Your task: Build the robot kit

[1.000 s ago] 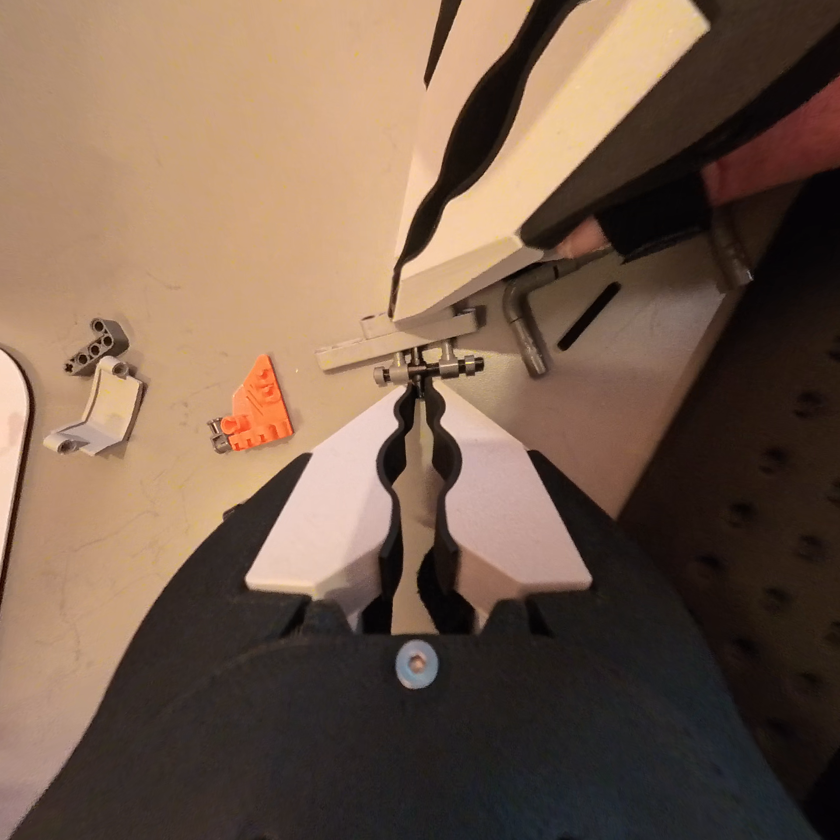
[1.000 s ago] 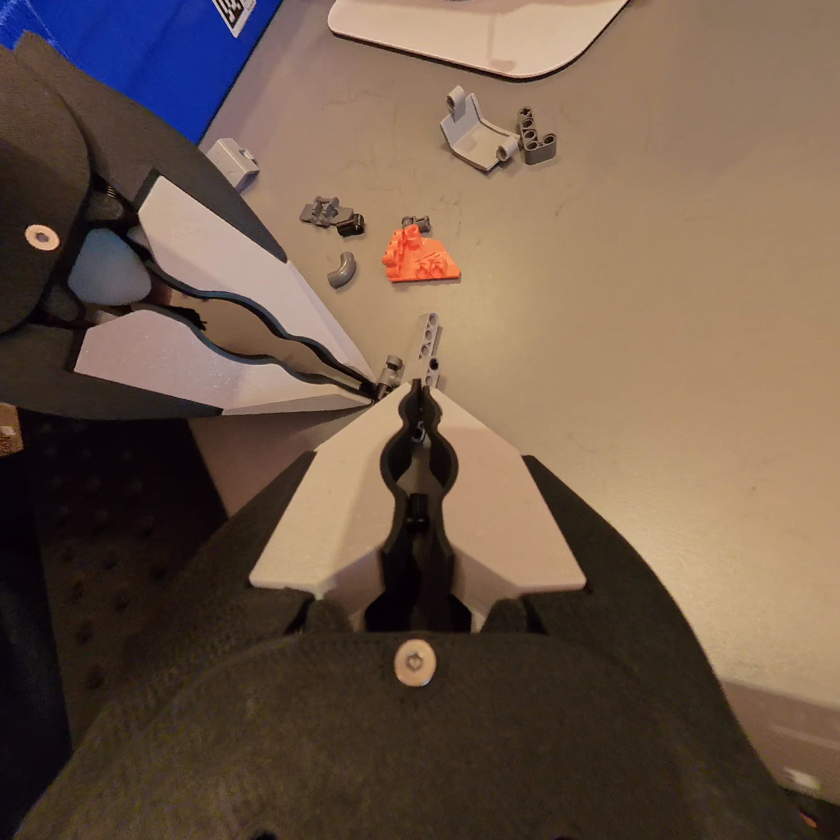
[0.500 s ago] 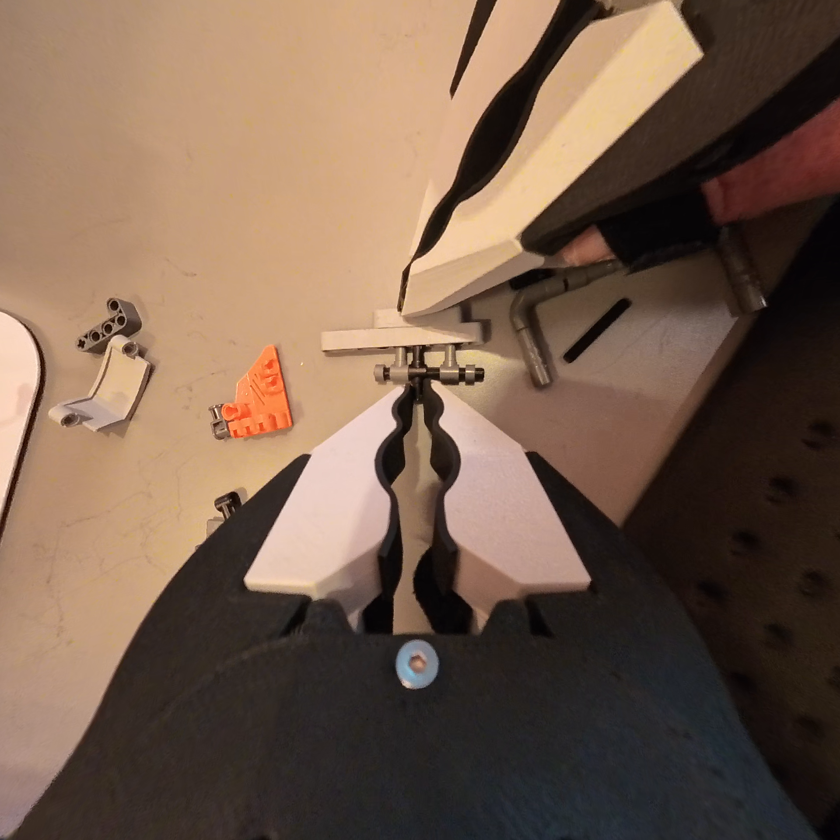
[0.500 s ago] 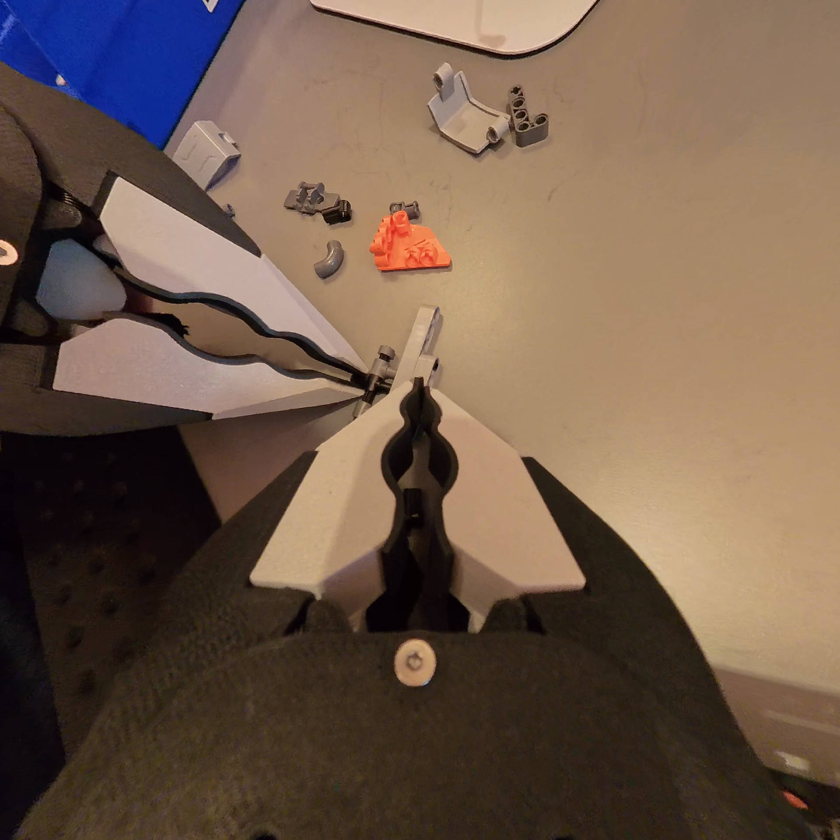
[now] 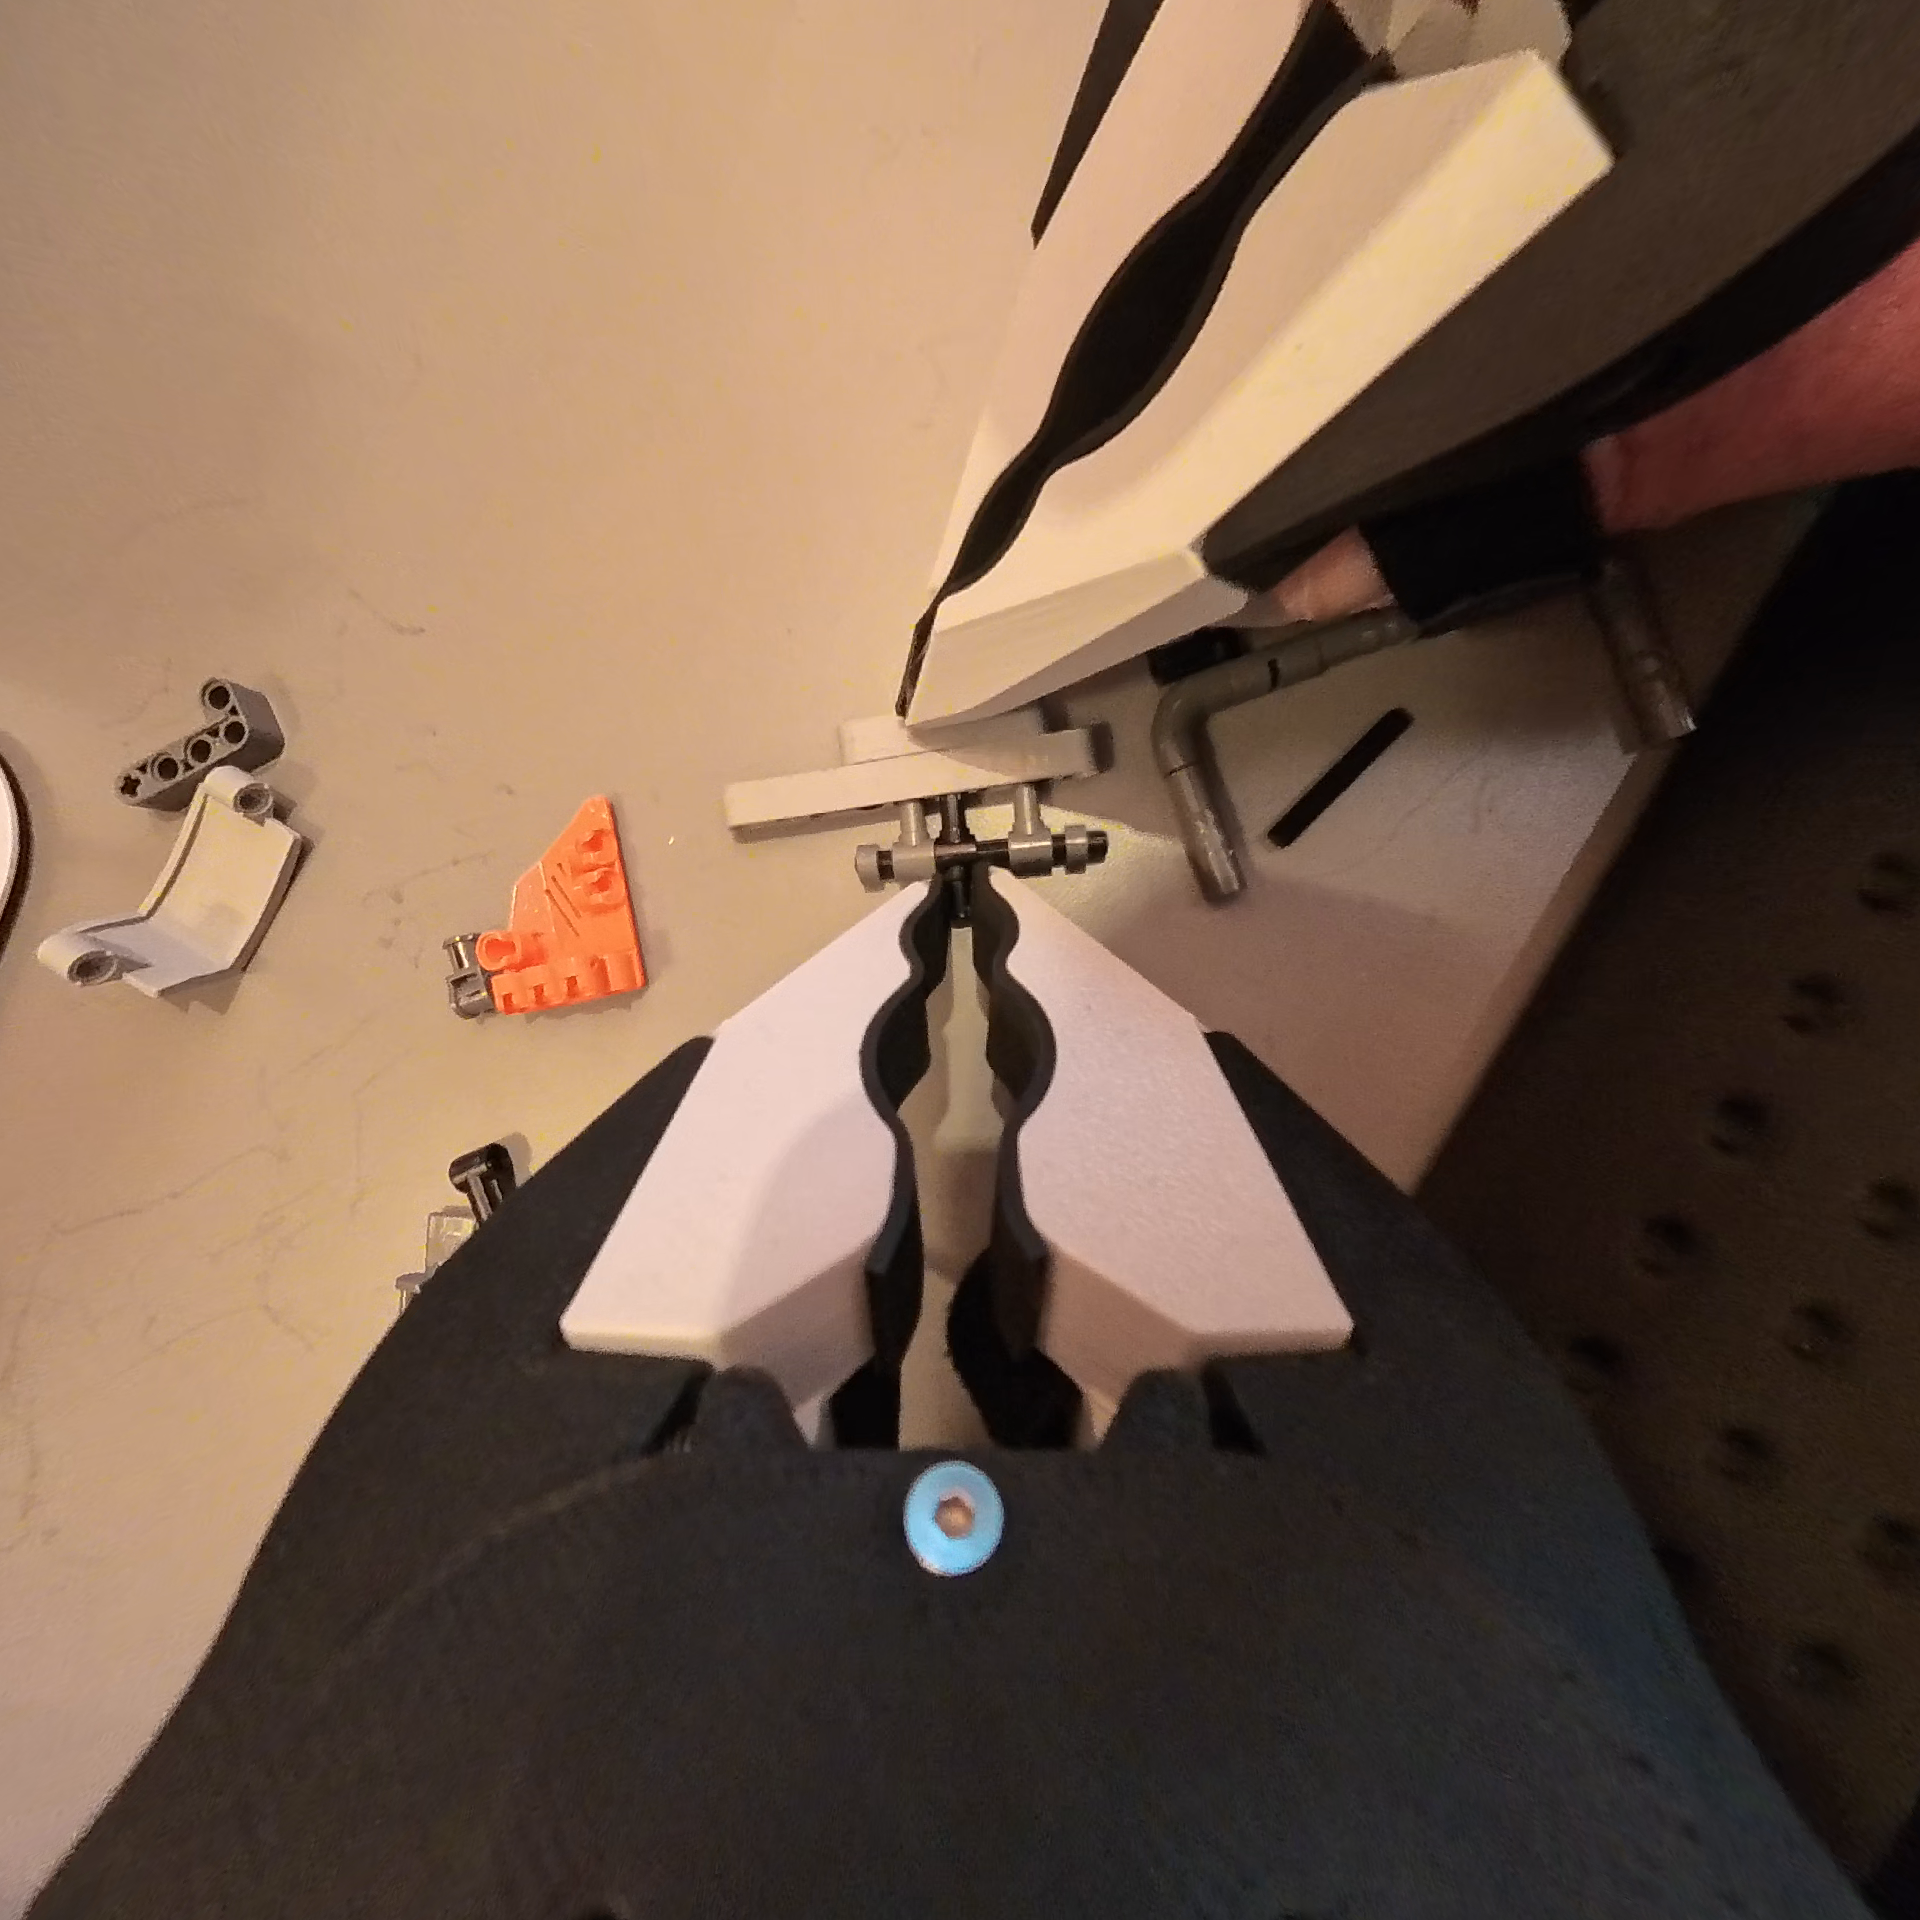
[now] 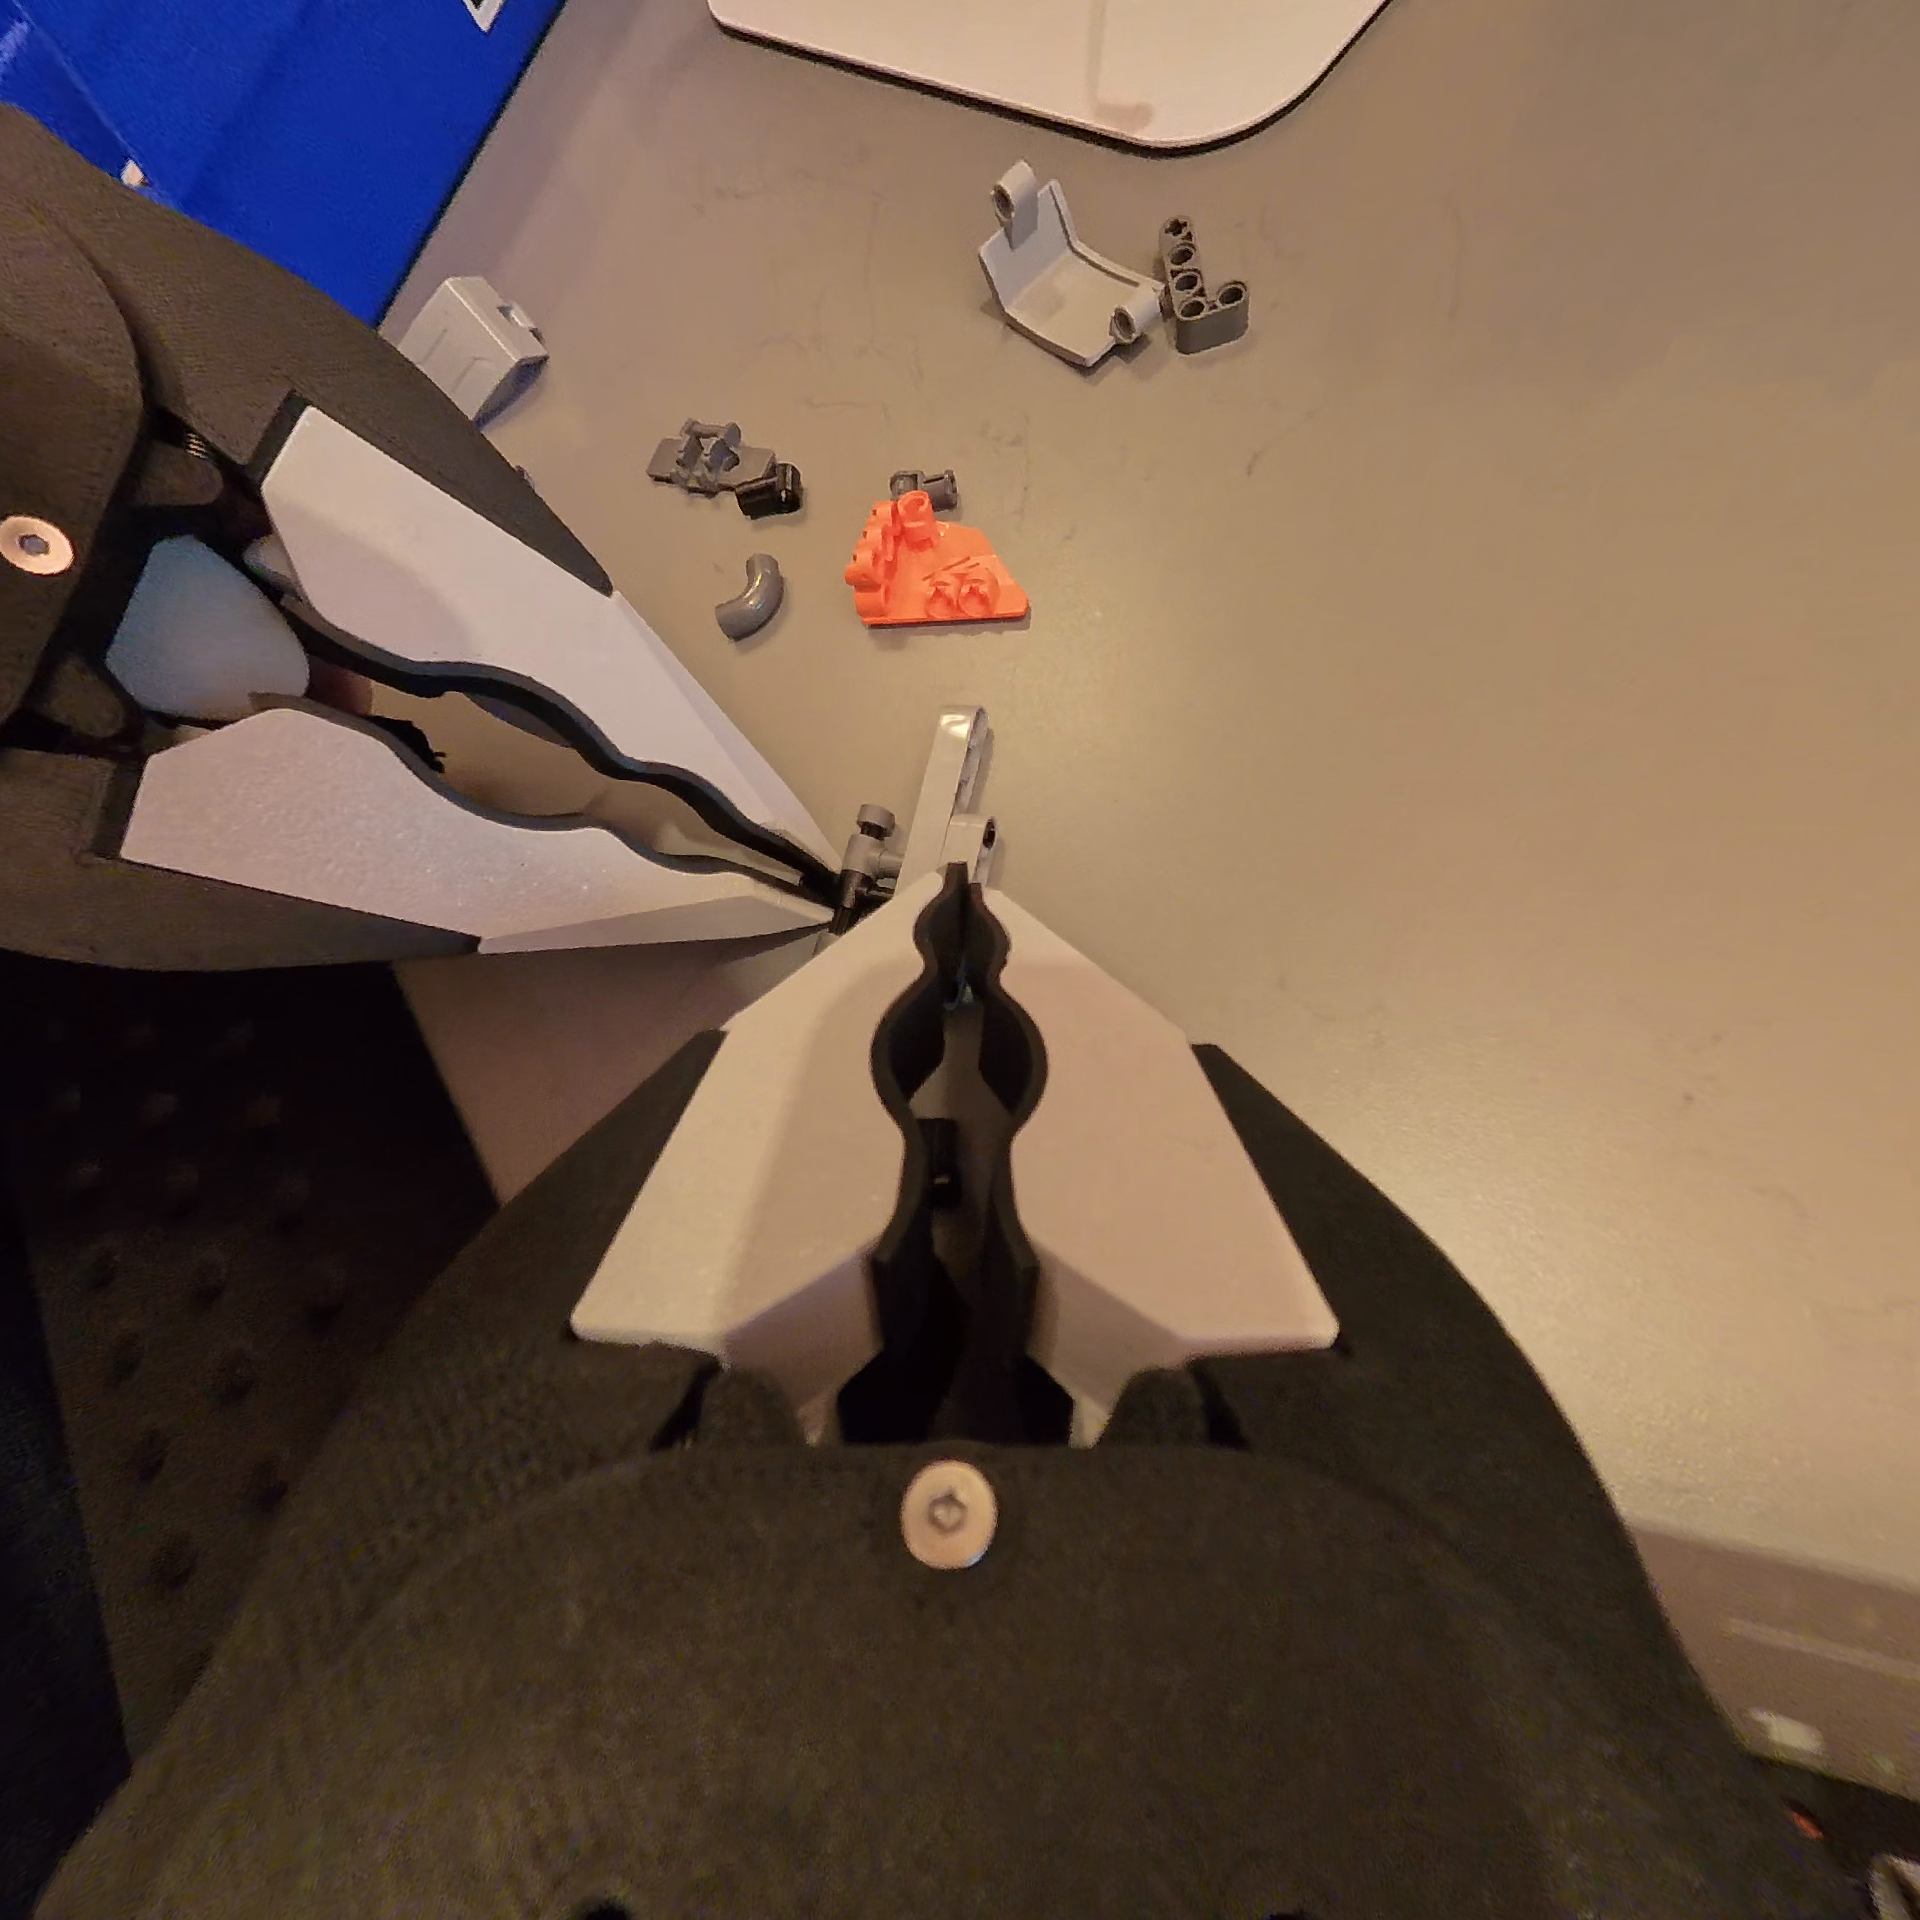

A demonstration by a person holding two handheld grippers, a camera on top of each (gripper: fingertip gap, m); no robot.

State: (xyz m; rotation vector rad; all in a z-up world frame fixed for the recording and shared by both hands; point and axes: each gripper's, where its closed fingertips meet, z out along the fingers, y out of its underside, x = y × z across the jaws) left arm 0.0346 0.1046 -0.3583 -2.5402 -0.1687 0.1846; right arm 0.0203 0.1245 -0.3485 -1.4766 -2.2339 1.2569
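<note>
1. Small grey-and-black pin assembly [image 5: 977, 854], a cross-shaped cluster of connector pegs, pinched by its black stem at the tip of the left gripper [image 5: 958, 906], jaws closed on it.
2. Two grey pegs of that assembly touching the edge of a pale grey beam [image 5: 894, 781], lying just above the table [image 5: 520, 364] near its front edge.
3. Beam clamped at one end by the right gripper [image 6: 958, 891], jaws closed on it; tips of both grippers nearly meeting at the beam.
4. Beyond the beam, an orange wedge piece [image 6: 935, 582] with a small grey pin at its edge.
5. Beside the orange wedge piece, a curved grey elbow [image 6: 750, 596] and a dark grey-and-black connector cluster [image 6: 725, 470].
6. Farther from the beam, a pale curved panel [image 6: 1060, 281] touching a dark grey L-shaped beam [image 6: 1200, 291].
7. On the beam's other side, a bent grey axle piece [image 5: 1205, 769] and a thin black rod [image 5: 1340, 792], under a gloved hand [image 5: 1486, 540].
</note>
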